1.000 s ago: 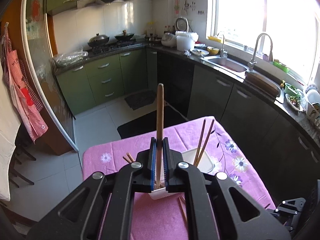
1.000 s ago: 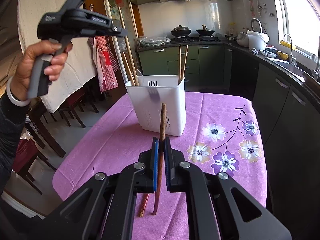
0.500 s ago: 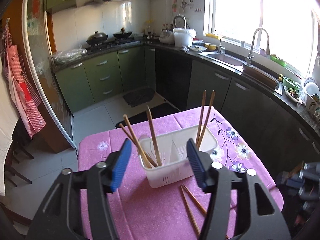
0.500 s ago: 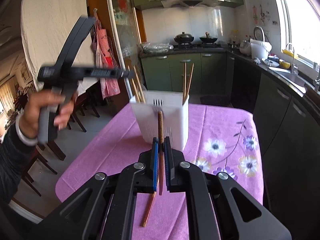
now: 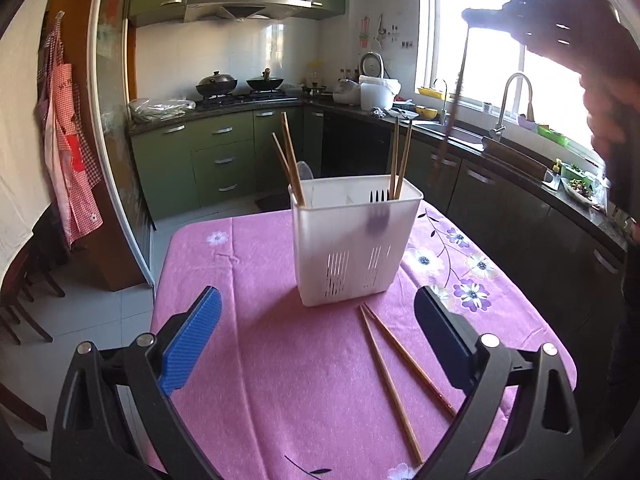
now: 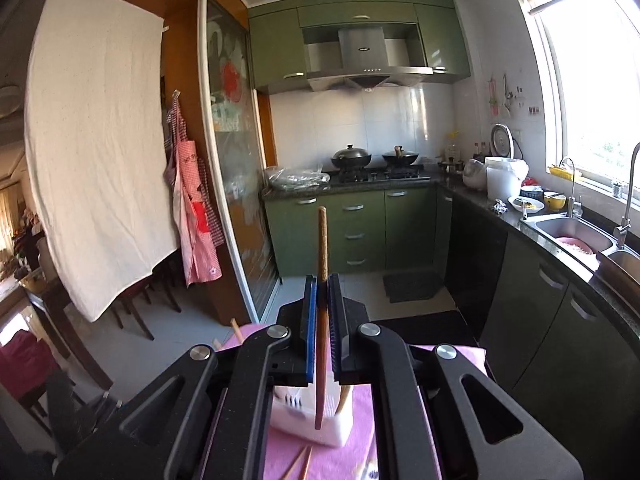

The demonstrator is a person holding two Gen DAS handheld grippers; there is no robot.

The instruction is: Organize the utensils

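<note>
A white slotted utensil holder (image 5: 352, 240) stands on the pink floral tablecloth (image 5: 256, 352). It holds several wooden chopsticks (image 5: 290, 164) and a black fork (image 5: 378, 200). Two loose chopsticks (image 5: 394, 376) lie on the cloth in front of it. My left gripper (image 5: 316, 344) is open and empty, low over the near side of the table. My right gripper (image 6: 322, 312) is shut on a brown chopstick (image 6: 322, 240), held upright above the holder (image 6: 316, 420). It shows blurred at the top right of the left wrist view (image 5: 560, 28).
The table's edges drop to a tiled floor (image 5: 128, 300) on the left and far sides. Dark cabinets and a counter with a sink (image 5: 460, 132) run along the right. Chairs (image 5: 24, 300) stand at the left.
My left gripper let go of its chopstick into the holder, opened wide and drew back low. My right gripper rose with its chopstick to above the holder.
</note>
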